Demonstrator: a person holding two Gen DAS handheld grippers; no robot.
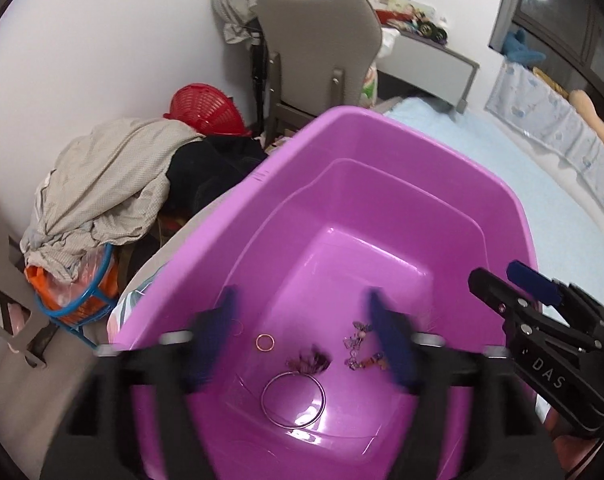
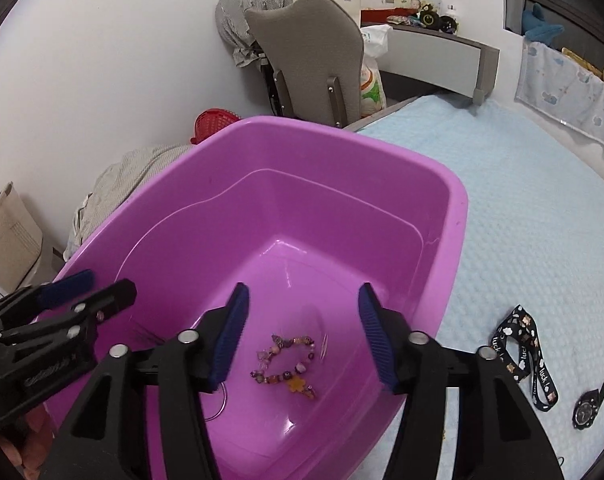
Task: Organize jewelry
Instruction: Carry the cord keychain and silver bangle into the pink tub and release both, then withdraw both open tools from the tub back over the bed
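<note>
Purple plastic tub sits on the light-blue bedspread, already holding jewelry on its floor: beaded bracelet, big thin bangle, small copper ring, a dark tangled piece I can't identify.

Both tools hover over the near end of the tub. Right gripper: jaws wide, nothing held. Left gripper: also spread wide and empty, though blurred in its own view.

Leftovers are outside the tub: black printed lanyard and a black wristwatch, both flat on the bedspread just past the tub's right wall. They lie right of the right gripper and nearer the camera; left gripper is well apart from them on the far side. So the right one is my guess for the next pick. Lanyard's long axis runs roughly toward/away from the camera, slightly slanted, so jaws closing across it need little rotation. Watch lies just beside the lanyard's near end.

Obstacle: tub rim between gripper and lanyard, so lift over it first. Grey chair and laundry pile are well clear.
</note>
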